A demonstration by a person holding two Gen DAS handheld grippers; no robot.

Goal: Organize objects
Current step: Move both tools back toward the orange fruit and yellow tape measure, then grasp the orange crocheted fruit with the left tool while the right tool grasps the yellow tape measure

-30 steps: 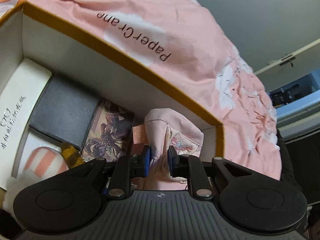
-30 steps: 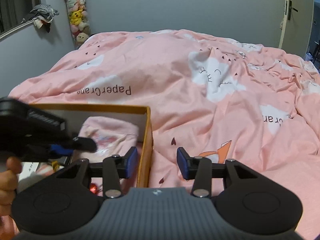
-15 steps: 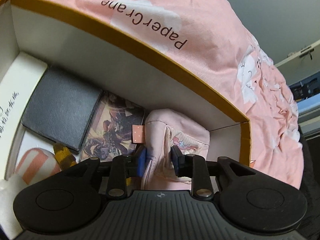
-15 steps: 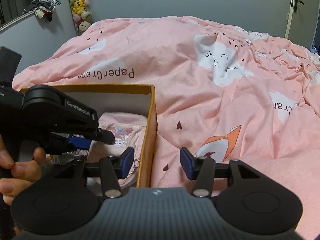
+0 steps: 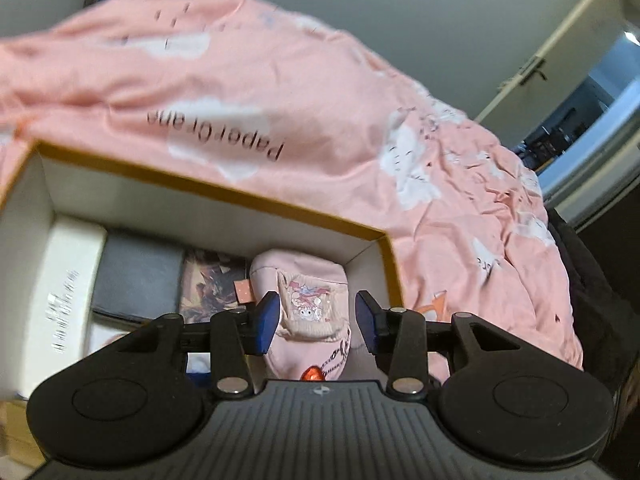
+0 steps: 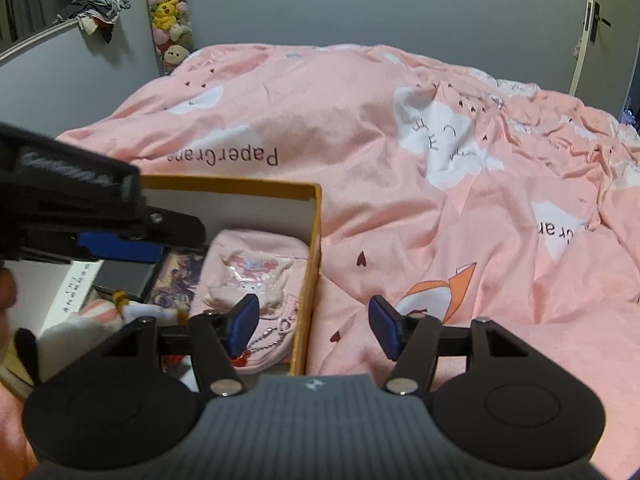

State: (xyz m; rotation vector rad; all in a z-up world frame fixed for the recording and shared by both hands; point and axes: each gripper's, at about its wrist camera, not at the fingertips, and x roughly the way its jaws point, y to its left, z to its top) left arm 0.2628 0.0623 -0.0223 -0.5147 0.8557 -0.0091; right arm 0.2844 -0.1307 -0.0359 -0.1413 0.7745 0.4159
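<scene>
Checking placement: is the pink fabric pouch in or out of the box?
In. The pink fabric pouch lies inside the orange-rimmed cardboard box, against its right wall.

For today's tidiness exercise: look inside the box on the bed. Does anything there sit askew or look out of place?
Little stands out. The pink pouch lies in the box by its right wall, its bead chain trailing loose. A striped plush lies loose at the near edge beside the flat, neatly laid items. Nothing looks spilled or damaged.
</scene>
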